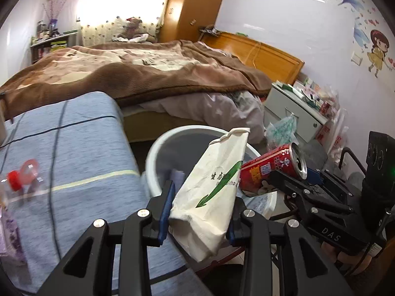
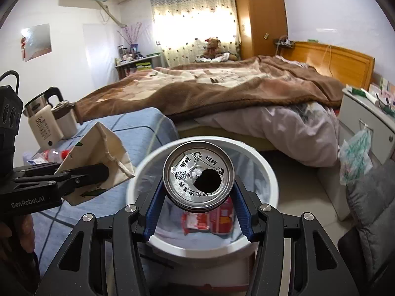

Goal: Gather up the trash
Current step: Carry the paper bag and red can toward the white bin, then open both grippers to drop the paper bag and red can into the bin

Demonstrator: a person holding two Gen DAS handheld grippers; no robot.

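My left gripper [image 1: 201,212] is shut on a crumpled white paper bag [image 1: 214,185] with a green arrow, held at the near left rim of a white trash bin [image 1: 158,153]. It also shows in the right wrist view [image 2: 98,162]. My right gripper [image 2: 198,190] is shut on an opened red drink can [image 2: 198,175], held over the bin [image 2: 269,172], its silver top facing the camera. The can shows in the left wrist view [image 1: 271,170], to the right of the bag. A red wrapper [image 2: 209,219] lies inside the bin.
A table with a blue-grey cloth [image 1: 74,148] is left of the bin, holding a plastic bottle with a red cap [image 1: 14,180], a kettle [image 2: 42,123] and a cup [image 2: 65,120]. A bed with a brown blanket [image 1: 148,74] lies behind. A grey cabinet [image 1: 293,113] stands at right.
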